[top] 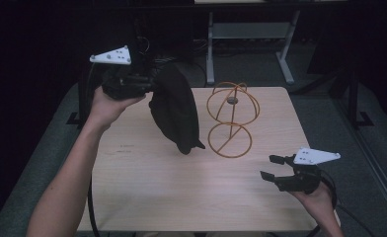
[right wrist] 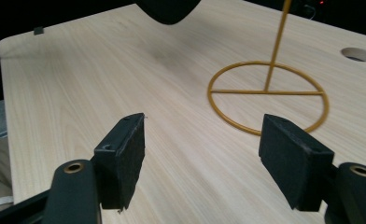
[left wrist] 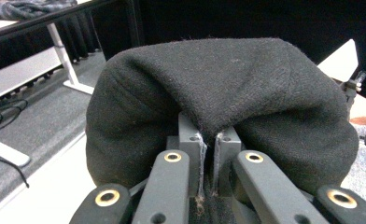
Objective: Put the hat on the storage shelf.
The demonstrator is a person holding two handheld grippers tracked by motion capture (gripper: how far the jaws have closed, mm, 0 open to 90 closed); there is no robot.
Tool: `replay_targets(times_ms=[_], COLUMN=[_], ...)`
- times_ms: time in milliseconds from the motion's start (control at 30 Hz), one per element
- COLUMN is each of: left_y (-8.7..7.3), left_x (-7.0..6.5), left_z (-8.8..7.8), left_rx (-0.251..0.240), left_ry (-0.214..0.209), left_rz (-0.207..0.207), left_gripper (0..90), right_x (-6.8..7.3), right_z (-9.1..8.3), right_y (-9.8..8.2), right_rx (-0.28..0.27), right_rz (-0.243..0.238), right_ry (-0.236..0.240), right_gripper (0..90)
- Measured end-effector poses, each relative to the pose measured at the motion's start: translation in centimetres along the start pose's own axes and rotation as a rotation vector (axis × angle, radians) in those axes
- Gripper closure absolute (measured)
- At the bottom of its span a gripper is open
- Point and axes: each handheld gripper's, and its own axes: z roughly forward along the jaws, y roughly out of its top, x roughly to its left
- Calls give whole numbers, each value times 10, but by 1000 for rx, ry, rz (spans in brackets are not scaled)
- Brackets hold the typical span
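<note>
A black fabric cap (top: 174,111) hangs above the back left of the wooden table (top: 147,192), its lower tip close to the tabletop. My left gripper (top: 151,83) is shut on the cap's upper edge; in the left gripper view the jaws (left wrist: 208,135) pinch the cloth (left wrist: 218,79) tightly. A gold wire hat stand (top: 231,118) with a round base and a globe-shaped top stands upright just right of the cap. My right gripper (top: 270,167) is open and holds nothing, low over the table's front right. Its view has the stand's base ring (right wrist: 267,93) ahead beyond the pads (right wrist: 200,158).
A round cable hole (right wrist: 357,54) sits in the tabletop behind the stand. Grey legs of another desk (top: 211,49) stand on the floor beyond the table's far edge. Bare wood (right wrist: 102,70) stretches between the right gripper and the cap's tip (right wrist: 169,9).
</note>
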Motion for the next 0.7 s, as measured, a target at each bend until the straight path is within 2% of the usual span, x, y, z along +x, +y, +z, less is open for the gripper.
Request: replay_targets(times_ms=[33,133,533,667,700], left_y=[9,20,52,63,68], left_x=[0,1,10,11,11], left_z=[5,12,39,53,60], left_rx=[11,8,8,3,6], left_ry=[-4,-11,-30,-36,-41], left_rz=[12,26,21,19,20], left_gripper=[856,856,855,854,854], right_x=[-2,-4,-11,-13,-13], right_z=[-4,-10,-18,-20,-21], right_y=[0,1,-2,-3,-3], right_rx=[-12,-28,-62,-71,-78], right_rz=[1,7,26,32,38], right_ry=[-8,-25,-52,-56,-58], right_gripper=[307,298,293,295,298])
